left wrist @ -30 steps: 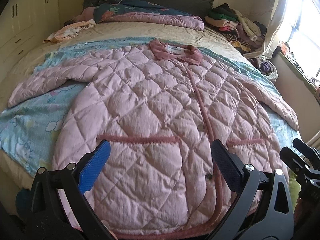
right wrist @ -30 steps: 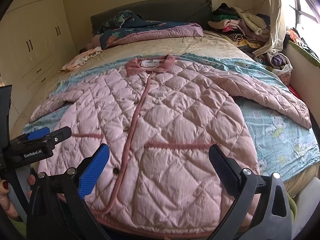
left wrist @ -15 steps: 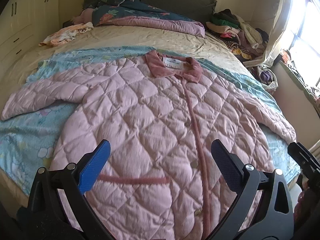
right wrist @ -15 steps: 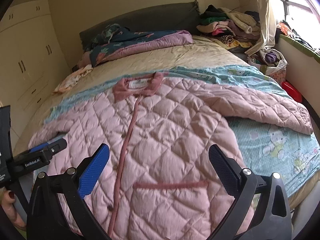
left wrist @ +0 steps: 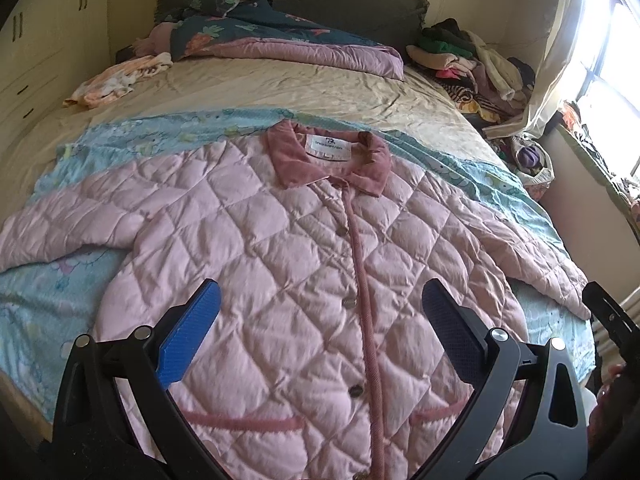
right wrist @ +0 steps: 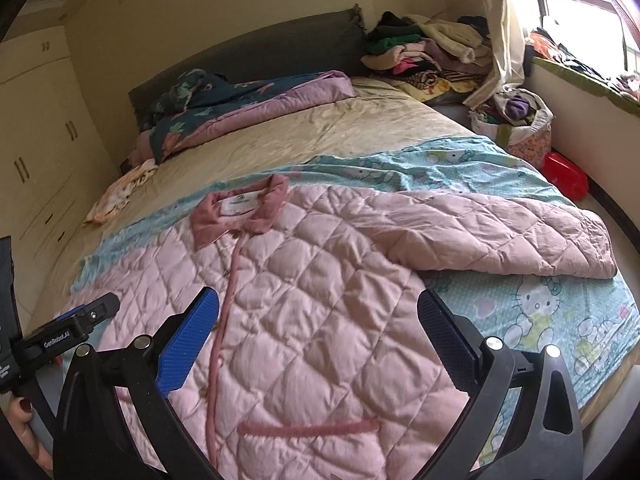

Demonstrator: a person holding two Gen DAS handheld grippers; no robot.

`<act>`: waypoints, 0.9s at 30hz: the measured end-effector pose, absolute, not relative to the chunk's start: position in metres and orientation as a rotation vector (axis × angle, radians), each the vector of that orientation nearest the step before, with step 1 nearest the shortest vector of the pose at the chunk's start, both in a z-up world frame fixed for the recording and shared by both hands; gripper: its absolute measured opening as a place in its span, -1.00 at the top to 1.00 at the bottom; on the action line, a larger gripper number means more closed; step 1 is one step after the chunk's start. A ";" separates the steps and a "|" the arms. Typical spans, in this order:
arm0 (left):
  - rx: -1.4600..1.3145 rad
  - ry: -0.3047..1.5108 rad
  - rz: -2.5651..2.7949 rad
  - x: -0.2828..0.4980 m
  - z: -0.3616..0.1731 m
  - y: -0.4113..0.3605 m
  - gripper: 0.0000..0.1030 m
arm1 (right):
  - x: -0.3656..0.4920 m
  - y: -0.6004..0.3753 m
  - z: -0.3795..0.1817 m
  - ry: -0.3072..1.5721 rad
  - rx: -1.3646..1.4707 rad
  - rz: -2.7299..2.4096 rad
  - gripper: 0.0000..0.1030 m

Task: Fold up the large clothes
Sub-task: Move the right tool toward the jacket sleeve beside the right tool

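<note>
A pink quilted jacket lies flat and buttoned on a light blue cartoon sheet, its darker pink collar toward the headboard and both sleeves spread out. My left gripper hovers open above the jacket's lower front, holding nothing. My right gripper also stands open over the lower front, nearer the right sleeve. The left gripper's tip shows at the left edge of the right wrist view.
A dark floral quilt and a small pale garment lie near the headboard. A heap of clothes sits at the far right corner. A full bag and a red object stand on the floor by the window.
Both grippers have moved forward over the jacket, from its hem toward the middle. The collar now looks closer and the hem has dropped out of view. Both stay open.
</note>
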State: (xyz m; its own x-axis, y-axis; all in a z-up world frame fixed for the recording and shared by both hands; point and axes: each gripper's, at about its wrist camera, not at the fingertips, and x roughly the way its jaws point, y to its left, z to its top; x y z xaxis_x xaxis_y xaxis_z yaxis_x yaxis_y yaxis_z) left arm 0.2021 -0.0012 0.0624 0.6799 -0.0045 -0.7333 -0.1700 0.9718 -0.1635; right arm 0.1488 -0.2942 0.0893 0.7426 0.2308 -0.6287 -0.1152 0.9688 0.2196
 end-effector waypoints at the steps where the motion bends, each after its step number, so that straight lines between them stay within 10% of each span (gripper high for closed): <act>1: -0.225 0.820 0.089 0.206 0.062 -0.003 -0.83 | 0.153 -0.297 0.089 0.712 0.177 0.178 -0.92; 27: -0.202 0.911 -0.020 0.303 0.017 -0.058 -0.83 | 0.236 -0.455 0.019 0.780 0.438 -0.200 -0.92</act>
